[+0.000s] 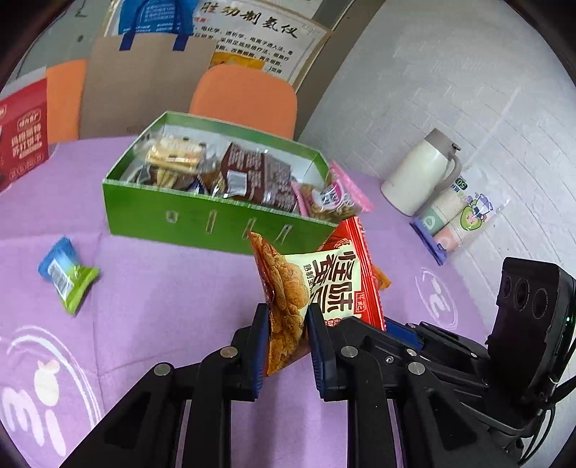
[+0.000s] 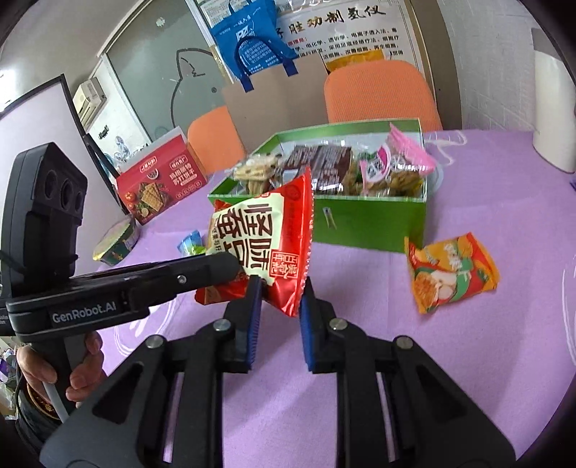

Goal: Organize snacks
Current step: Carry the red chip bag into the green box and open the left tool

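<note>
Purple cloth surface point(image 1: 162, 288): left gripper point(image 1: 288, 324) pinches a crinkly red snack packet point(image 1: 324, 280); right gripper point(image 2: 279, 298), beside "GenRobot.AI" lettering, gapes.

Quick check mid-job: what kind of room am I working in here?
Probably an office or lab meeting room, not a home kitchen. Orange office chairs stand behind a table with a purple cloth, a printed Chinese poster hangs on the wall, and a thermos sits beside sleeved paper cups.

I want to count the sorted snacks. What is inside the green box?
The green box holds clear cracker packs, dark brown packets and a pink-edged bag reaching above the rim. Whatever lies beneath them, and the box floor, is covered.
</note>
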A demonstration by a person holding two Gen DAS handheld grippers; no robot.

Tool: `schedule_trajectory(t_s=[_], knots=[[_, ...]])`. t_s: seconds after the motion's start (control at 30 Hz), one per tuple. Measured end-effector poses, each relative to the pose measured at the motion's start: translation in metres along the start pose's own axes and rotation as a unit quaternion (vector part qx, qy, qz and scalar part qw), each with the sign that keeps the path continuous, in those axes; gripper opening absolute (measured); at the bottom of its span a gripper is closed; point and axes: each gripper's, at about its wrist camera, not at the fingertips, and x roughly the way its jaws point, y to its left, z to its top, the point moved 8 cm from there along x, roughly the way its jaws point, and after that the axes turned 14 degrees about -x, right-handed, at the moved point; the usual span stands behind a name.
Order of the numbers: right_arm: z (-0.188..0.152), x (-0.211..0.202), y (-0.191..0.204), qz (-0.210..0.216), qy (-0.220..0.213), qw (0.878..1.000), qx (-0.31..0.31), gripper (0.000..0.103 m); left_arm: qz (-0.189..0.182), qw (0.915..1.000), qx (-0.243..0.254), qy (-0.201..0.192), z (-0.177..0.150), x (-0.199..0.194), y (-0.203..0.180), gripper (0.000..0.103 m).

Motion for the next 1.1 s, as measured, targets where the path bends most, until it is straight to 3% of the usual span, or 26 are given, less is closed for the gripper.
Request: schedule_trajectory(t_s=[0.33, 0.73, 0.83, 0.87, 0.9, 0.93, 0.97, 1.03, 1.1], knots=[[0.07, 0.003, -0.051, -0.043, -0.044, 0.998, -0.007, 0.022, -0.016, 0.9991, 0.033, -0.021, 0.086, 0.017, -0.048, 0.02], [0.084, 0.046, -0.113, -0.055, -0.016, 0.998, -0.008, 0.023, -0.005, 0.9994, 0.033, 0.006, 0.134, 0.087, -0.059, 0.021], [0.084, 0.055, -0.117, -0.068, -0.015, 0.997, -0.027, 0.028, 0.002, 0.9996, 0.026, 0.013, 0.137, 0.1, -0.05, 0.022], [0.085, 0.057, -0.118, -0.073, -0.018, 0.997, -0.035, 0.04, 0.006, 0.9996, 0.025, 0.013, 0.138, 0.103, -0.048, 0.023], [0.084, 0.057, -0.12, -0.087, -0.019, 0.995, -0.041, 0.053, 0.011, 0.9996, 0.023, 0.011, 0.139, 0.105, -0.045, 0.031], [0.084, 0.056, -0.123, -0.1, -0.024, 0.994, -0.045, 0.058, 0.011, 0.9997, 0.021, 0.01, 0.139, 0.106, -0.043, 0.047], [0.083, 0.056, -0.124, -0.103, -0.028, 0.993, -0.046, 0.063, 0.015, 0.9997, 0.017, 0.004, 0.14, 0.105, -0.04, 0.054], [0.08, 0.055, -0.127, -0.096, -0.028, 0.994, -0.032, 0.063, 0.019, 0.9996, 0.011, -0.018, 0.143, 0.101, -0.037, 0.084], [0.078, 0.054, -0.129, -0.097, -0.028, 0.995, -0.025, 0.067, 0.023, 0.999, 0.002, -0.038, 0.146, 0.095, -0.033, 0.087]])
